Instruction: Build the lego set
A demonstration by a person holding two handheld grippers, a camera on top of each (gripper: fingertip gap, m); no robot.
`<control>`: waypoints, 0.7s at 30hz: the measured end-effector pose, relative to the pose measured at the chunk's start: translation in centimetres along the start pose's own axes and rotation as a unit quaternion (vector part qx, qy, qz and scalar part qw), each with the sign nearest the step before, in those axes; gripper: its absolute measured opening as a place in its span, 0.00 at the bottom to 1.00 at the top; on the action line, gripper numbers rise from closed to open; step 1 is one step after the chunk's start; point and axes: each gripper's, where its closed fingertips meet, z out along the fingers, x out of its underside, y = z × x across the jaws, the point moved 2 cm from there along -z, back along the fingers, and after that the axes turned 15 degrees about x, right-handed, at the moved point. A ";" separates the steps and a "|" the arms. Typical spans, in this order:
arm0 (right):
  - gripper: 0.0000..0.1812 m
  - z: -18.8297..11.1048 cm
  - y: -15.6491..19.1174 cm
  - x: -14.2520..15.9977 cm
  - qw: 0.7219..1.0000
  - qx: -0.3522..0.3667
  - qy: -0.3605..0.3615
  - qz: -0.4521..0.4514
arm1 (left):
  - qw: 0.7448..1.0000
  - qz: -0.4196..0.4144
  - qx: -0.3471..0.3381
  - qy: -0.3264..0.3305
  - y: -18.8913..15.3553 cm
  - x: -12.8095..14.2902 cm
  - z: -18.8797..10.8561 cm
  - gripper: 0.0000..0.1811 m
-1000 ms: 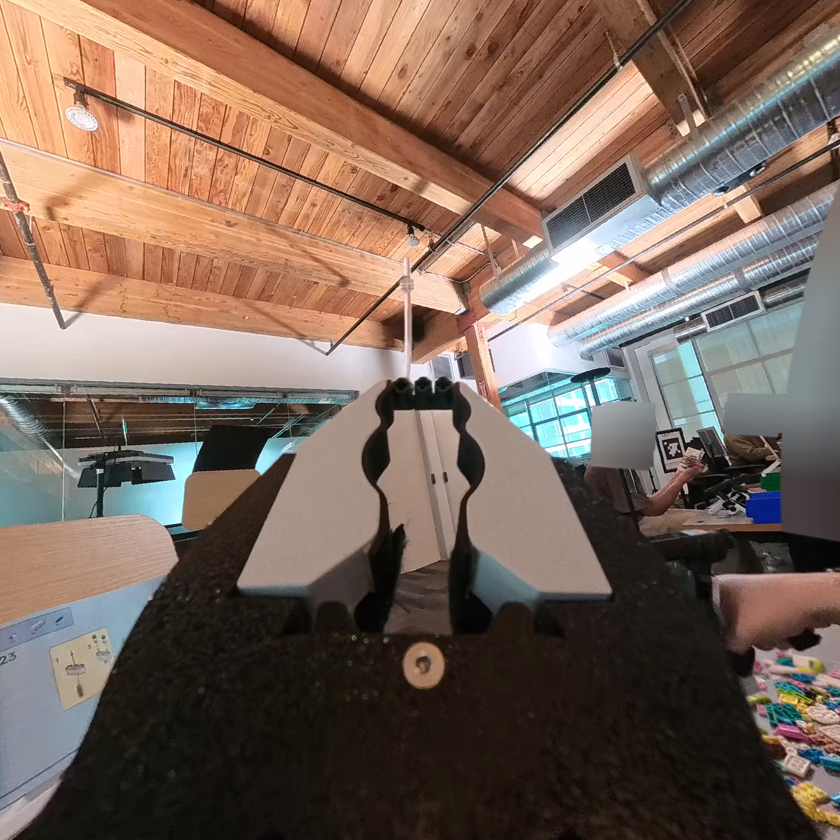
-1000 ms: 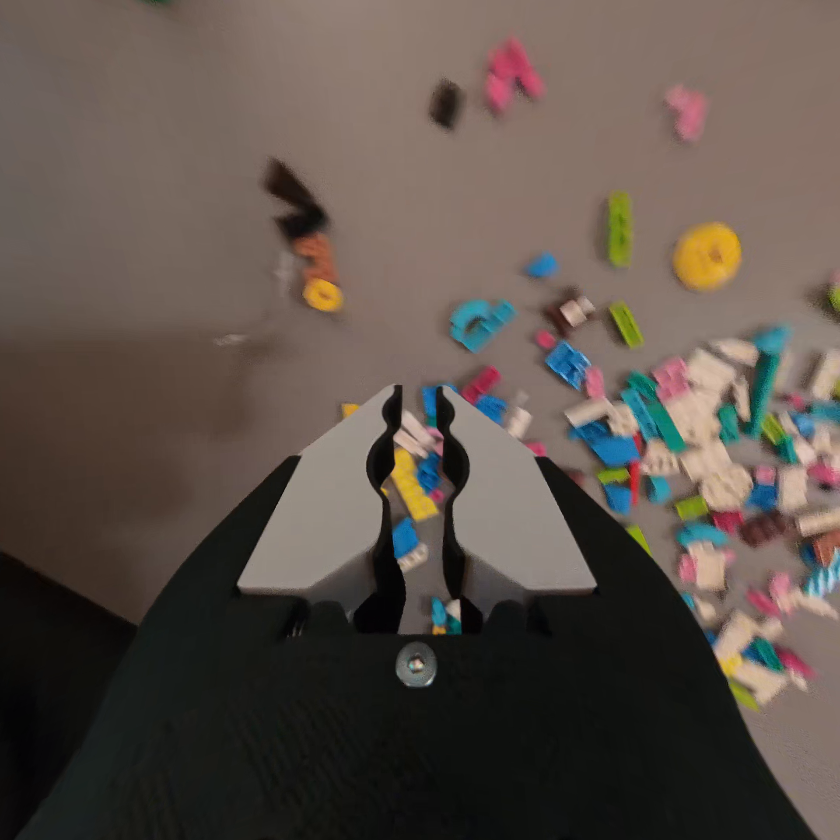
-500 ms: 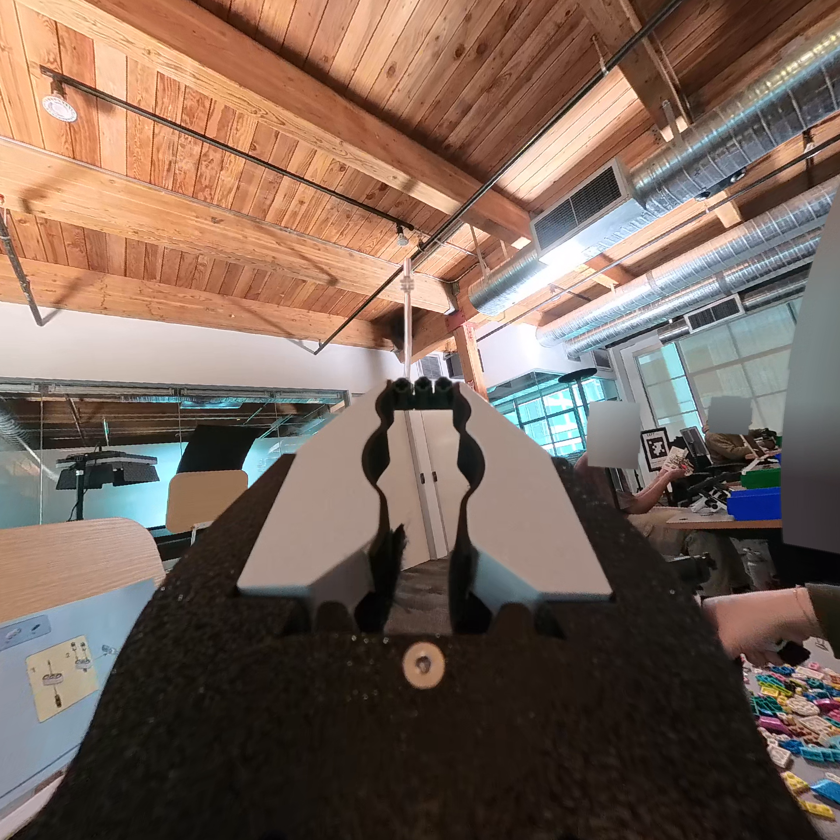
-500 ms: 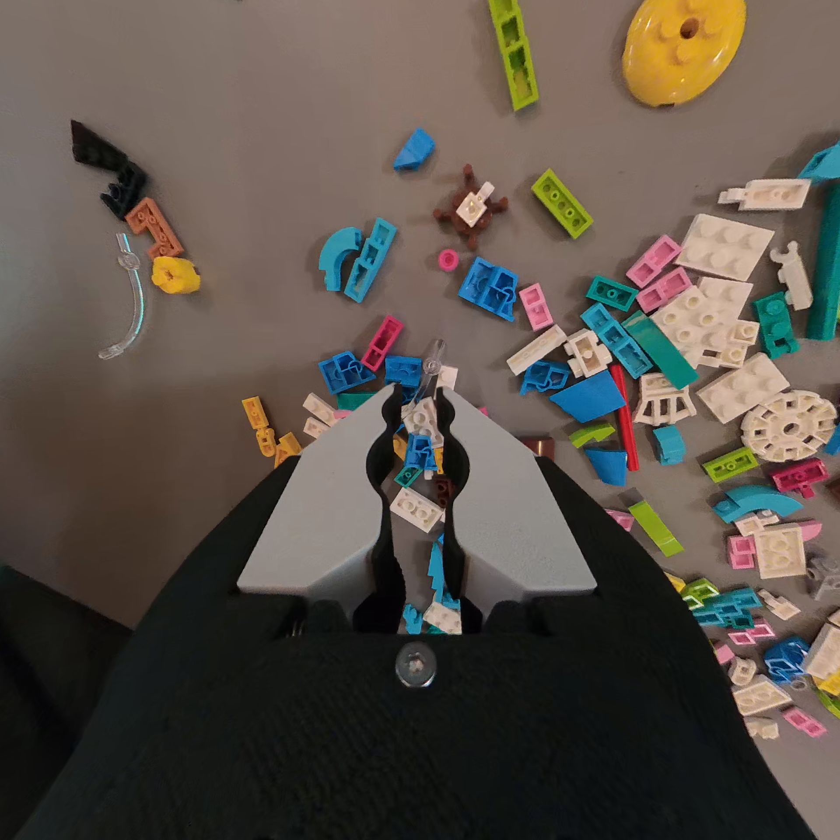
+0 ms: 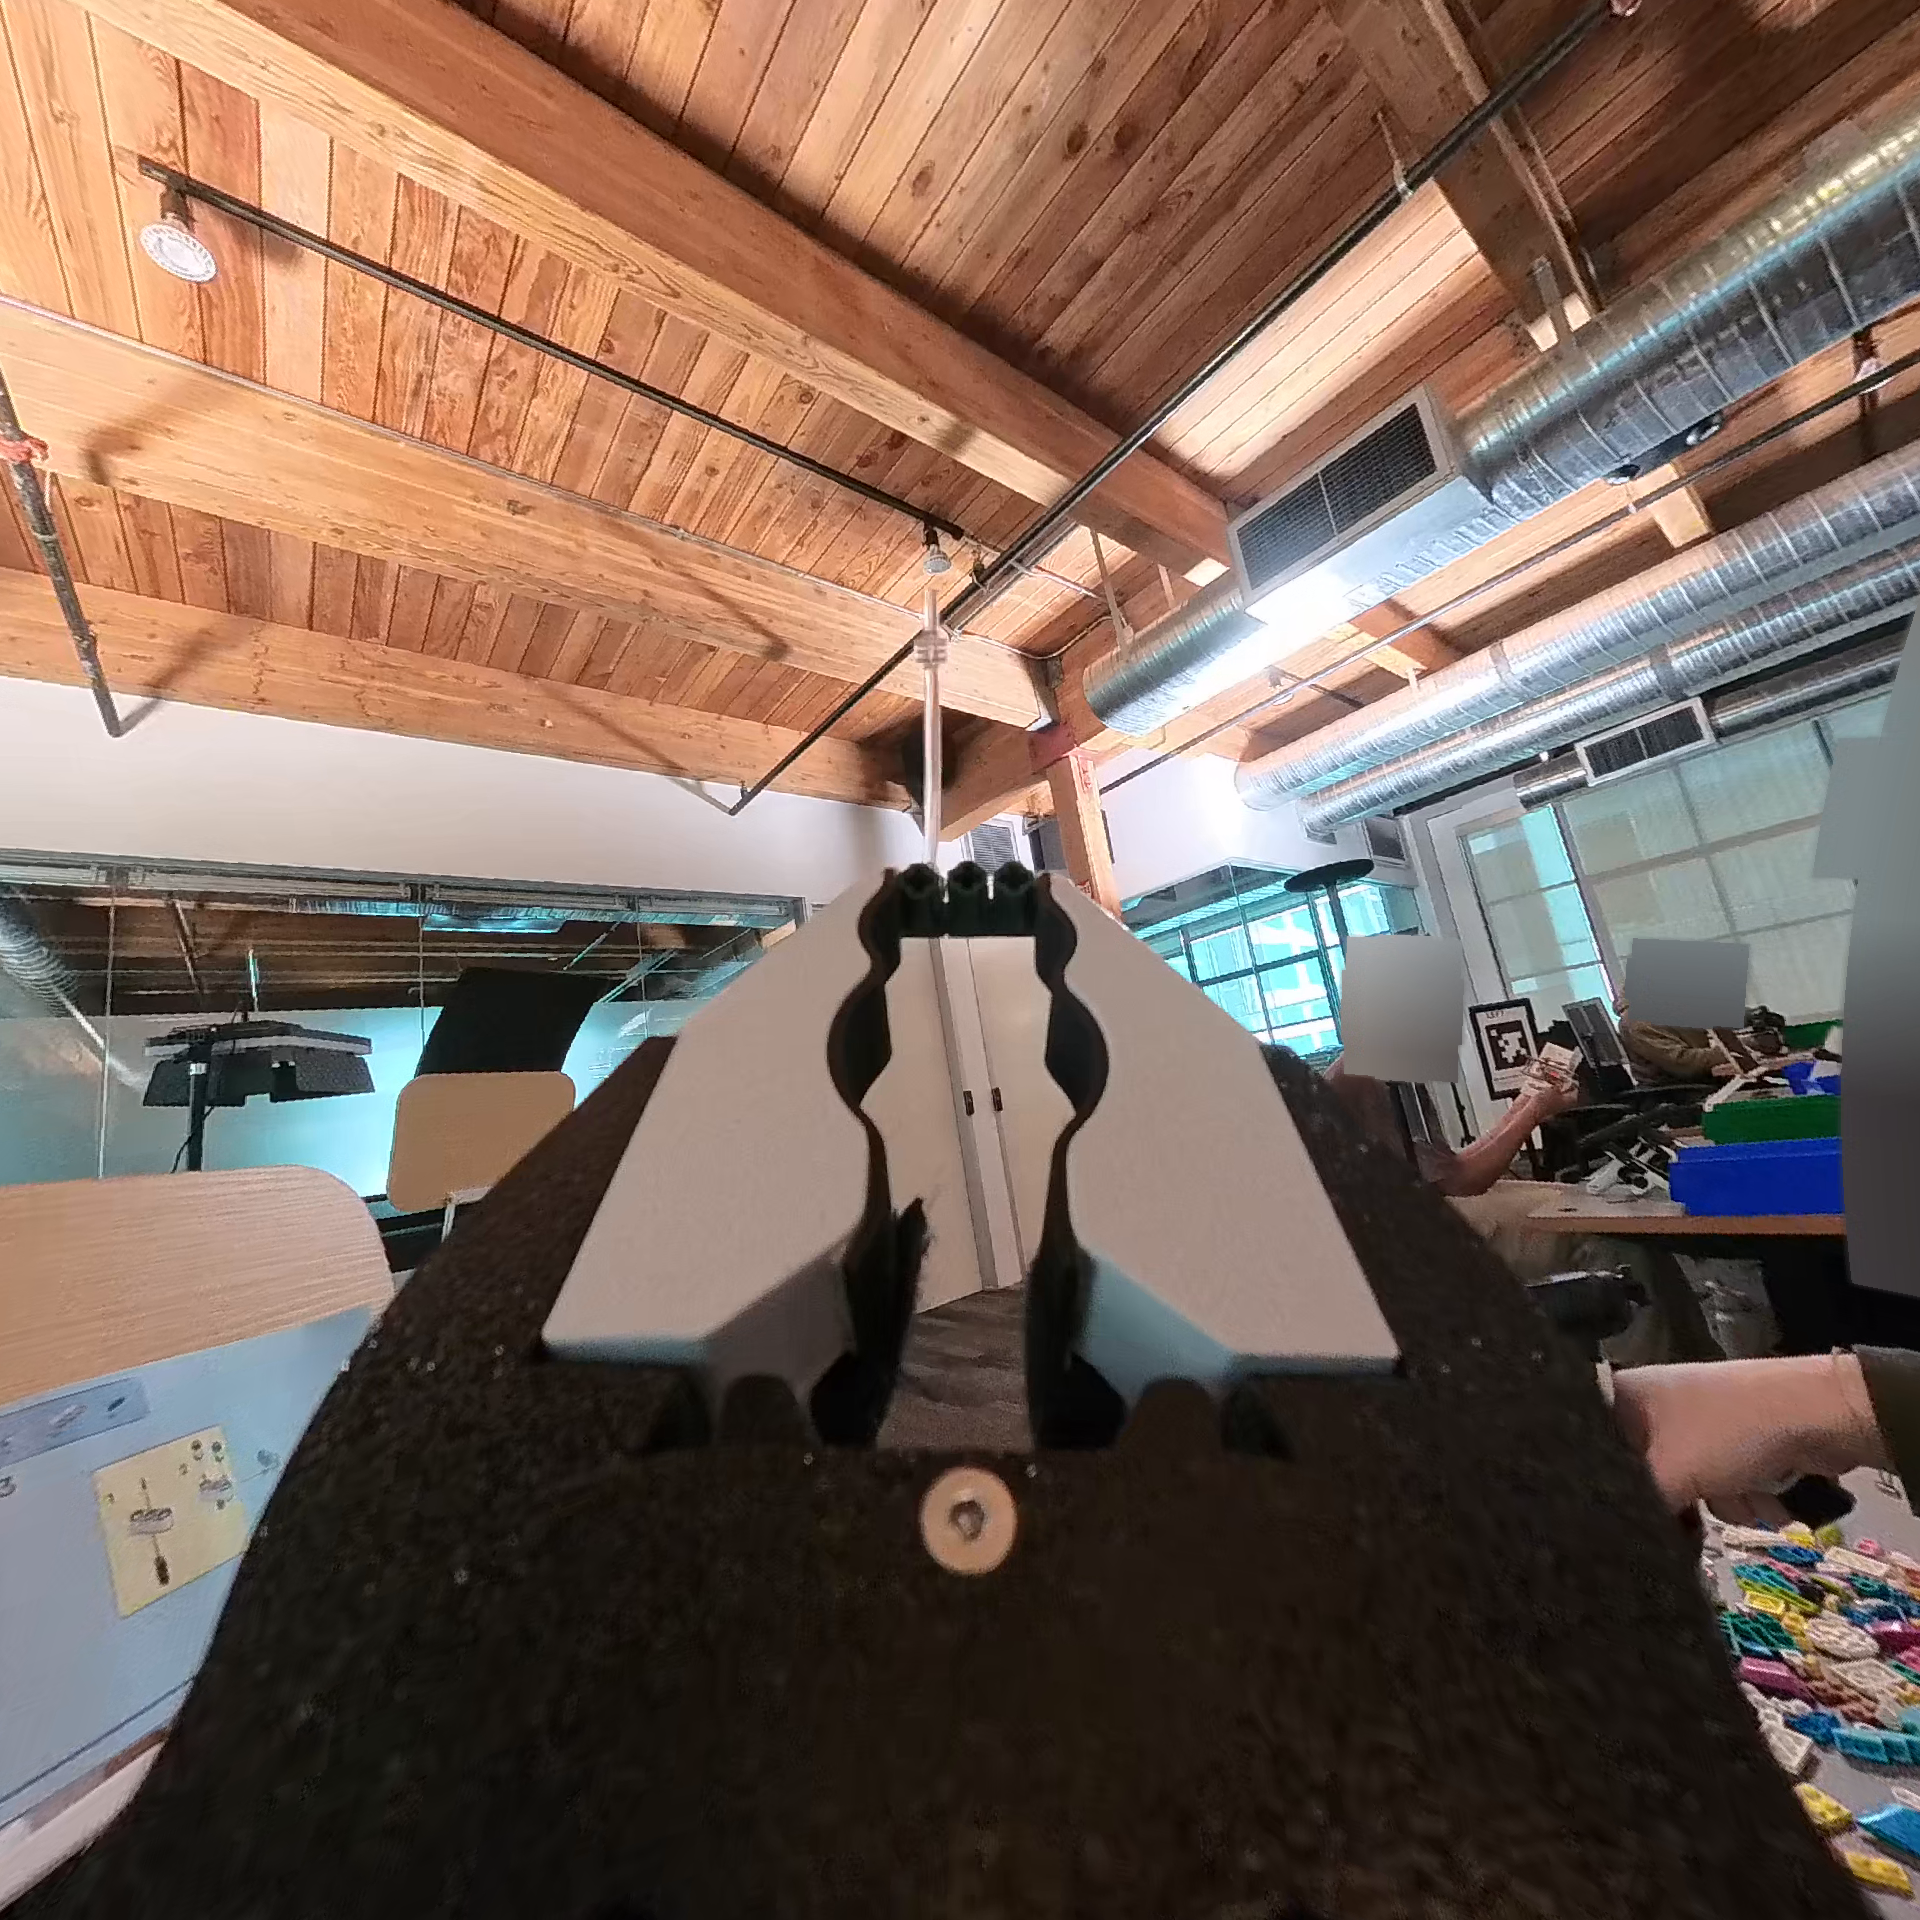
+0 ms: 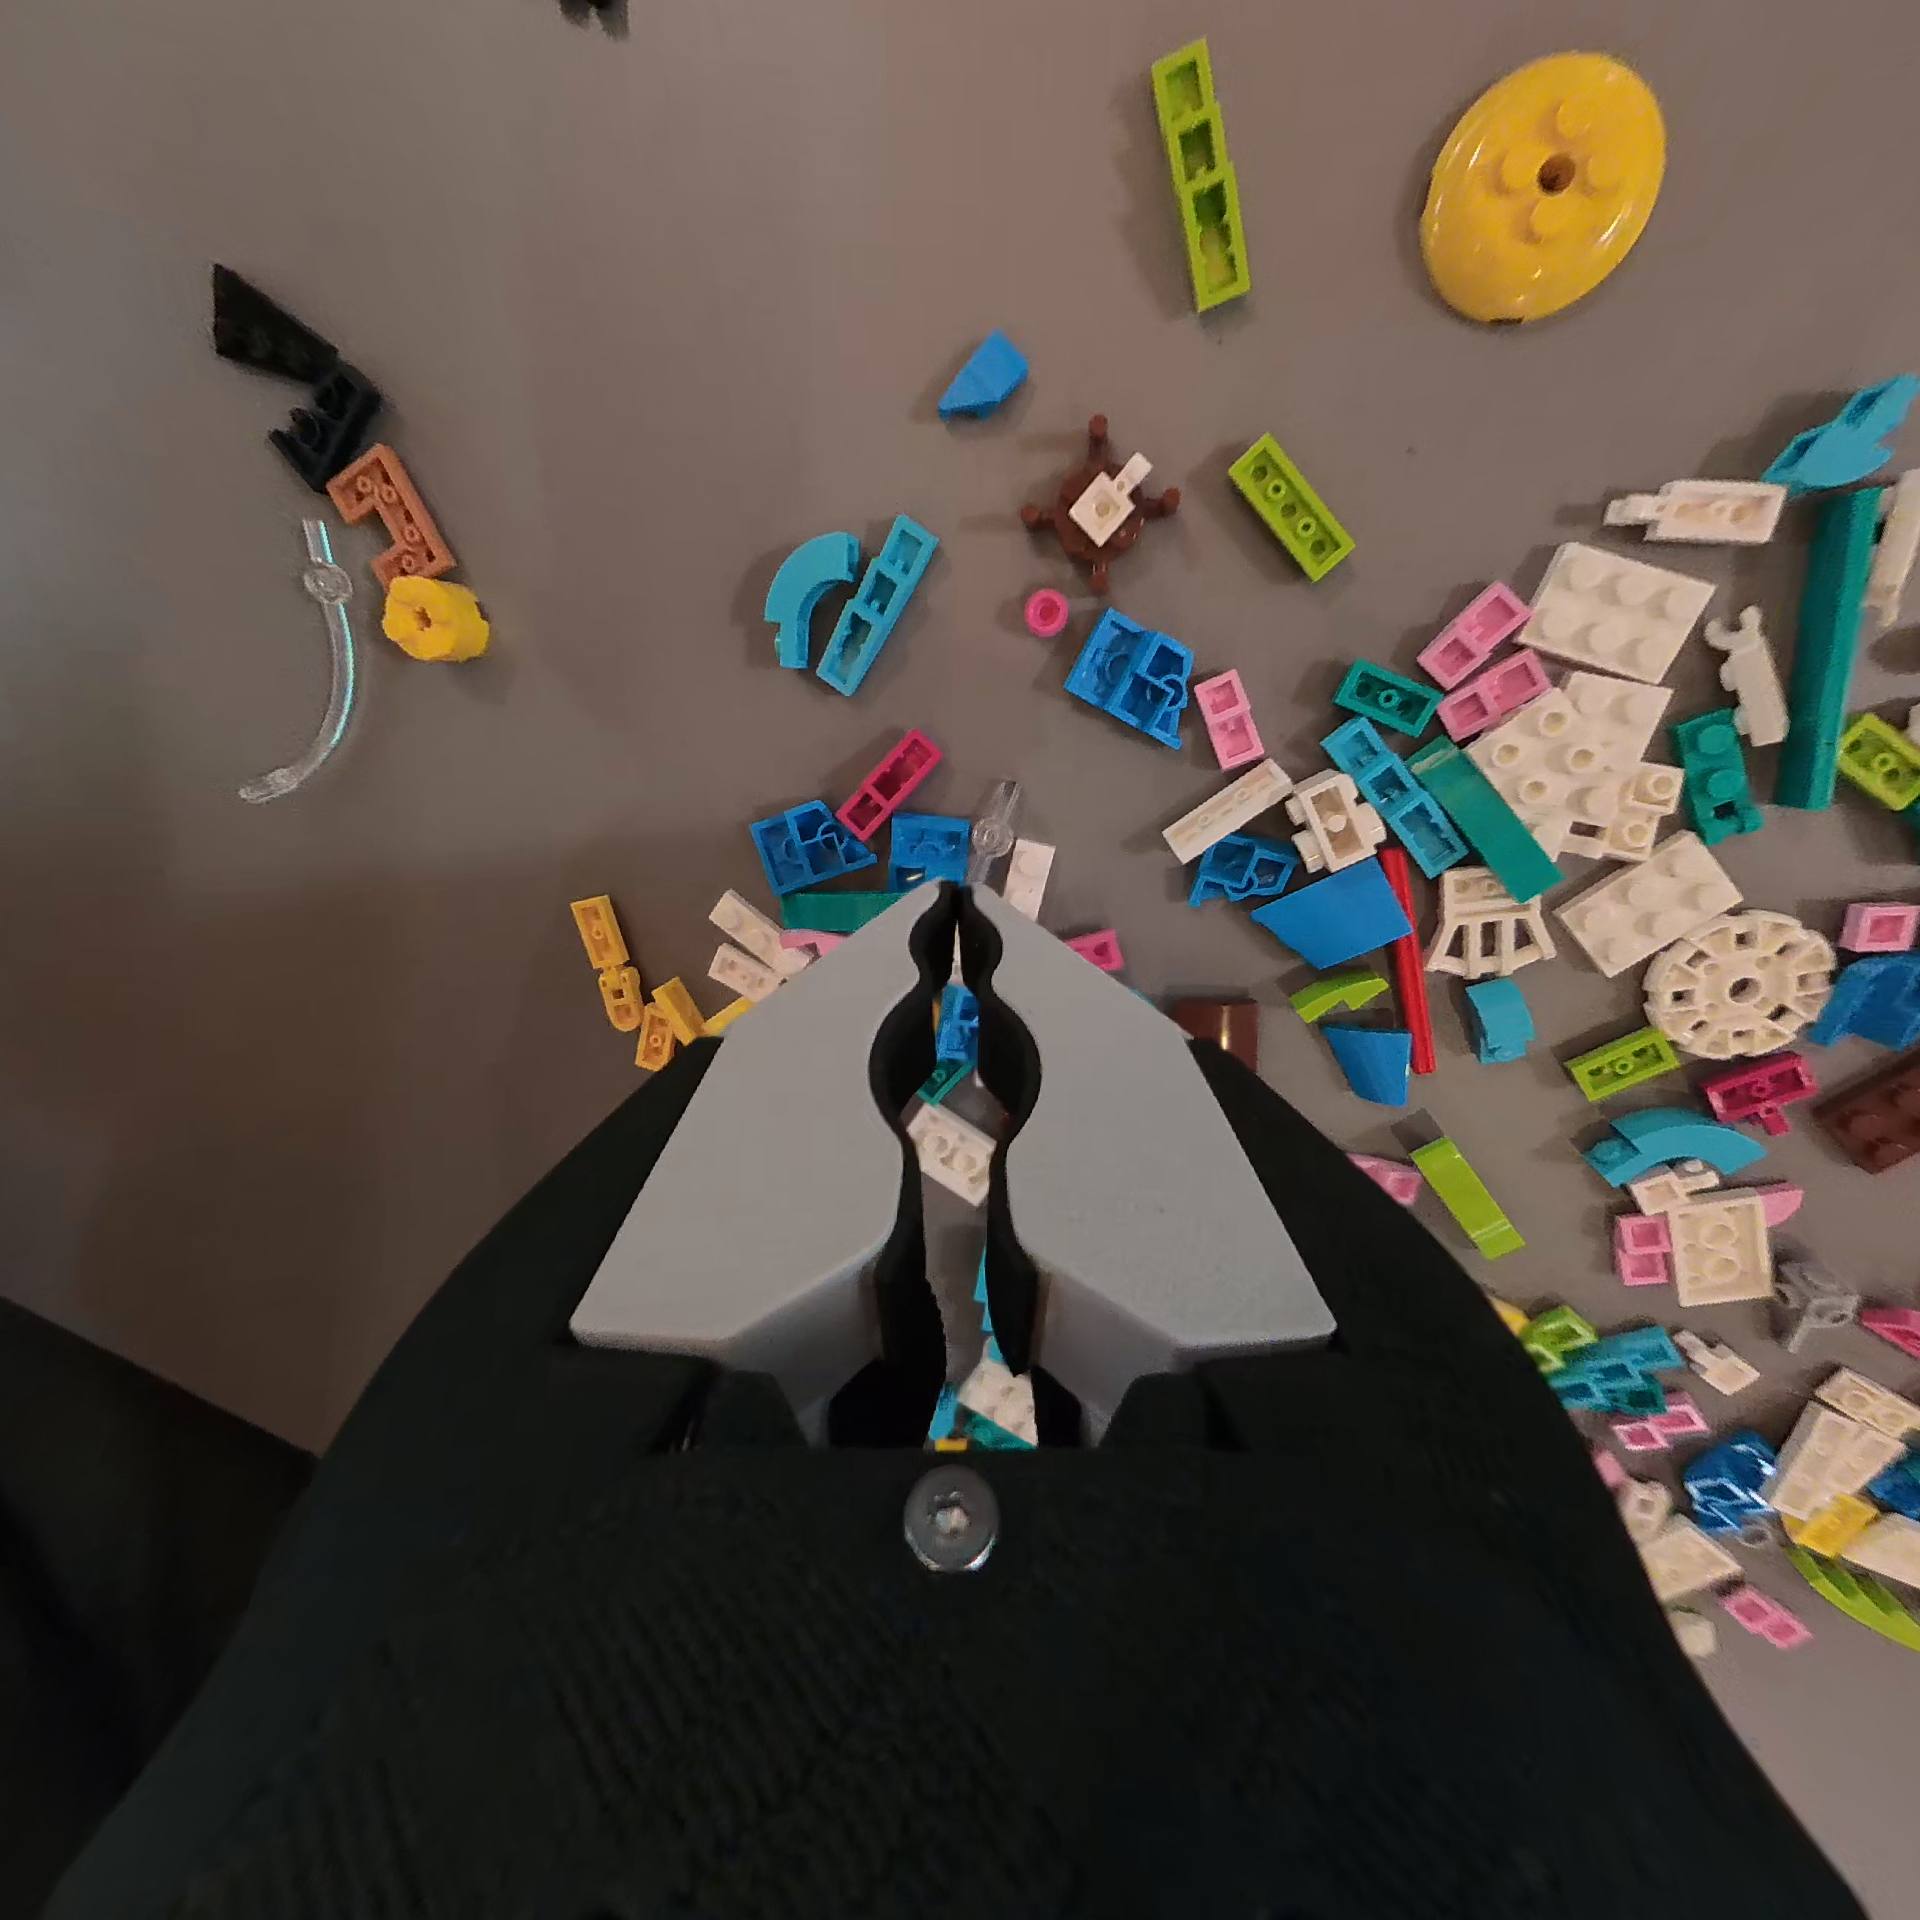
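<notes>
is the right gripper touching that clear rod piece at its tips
Touching. In the right wrist view the right gripper has its jaws closed together, and the clear rod piece sticks straight out from between the tips, with no gap visible.

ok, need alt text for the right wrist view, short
The right hand-held gripper points down at a grey table, its fingertips closed on the near end of a small clear rod piece at the edge of a scattered pile of colourful lego pieces. A yellow round dish piece lies at upper right, and a curved clear tube at left.
</notes>
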 end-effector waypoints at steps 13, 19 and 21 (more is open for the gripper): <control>0.02 1.0 0.3 0.9 1.000 0.011 0.021 0.002 | 1.000 -0.001 -0.001 -0.002 0.0 -0.1 -0.2 0.12; 0.00 0.9 0.3 0.8 1.000 0.017 0.019 -0.008 | 1.000 -0.001 -0.001 -0.002 0.1 -0.1 -0.2 0.13; 0.00 0.2 0.5 0.2 1.000 0.022 0.003 -0.008 | 1.000 -0.001 -0.002 -0.003 0.1 -0.1 -0.3 0.12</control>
